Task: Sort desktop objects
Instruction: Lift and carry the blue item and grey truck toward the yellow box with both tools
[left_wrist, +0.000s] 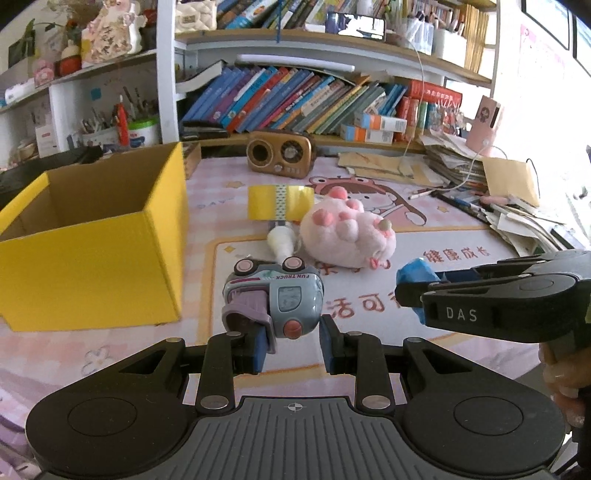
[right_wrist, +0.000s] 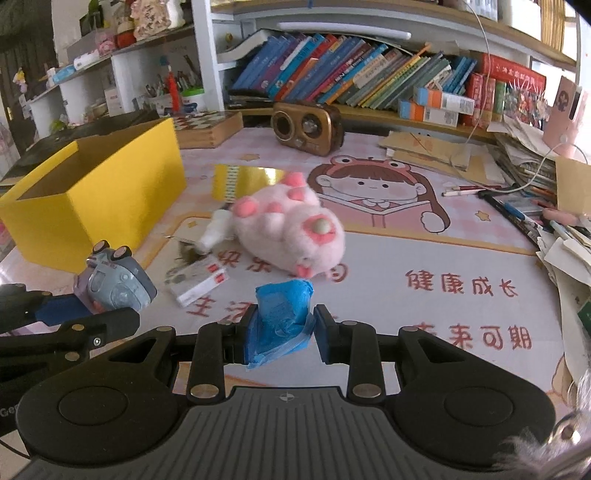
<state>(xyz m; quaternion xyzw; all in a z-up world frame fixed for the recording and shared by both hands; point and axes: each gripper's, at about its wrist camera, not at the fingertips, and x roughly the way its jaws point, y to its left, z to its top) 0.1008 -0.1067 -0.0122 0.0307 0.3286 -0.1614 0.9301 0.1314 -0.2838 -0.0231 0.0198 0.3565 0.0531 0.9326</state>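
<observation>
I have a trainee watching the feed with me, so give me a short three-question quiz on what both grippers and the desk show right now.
1. True or false: the yellow box already holds the pink plush toy.
2. Which gripper holds the toy truck? A) left gripper B) right gripper C) neither
3. Fill in: the right gripper's fingers are closed on a crumpled ____ packet.

Key
1. False: the plush lies on the desk mat, beside the box.
2. A
3. blue
</observation>
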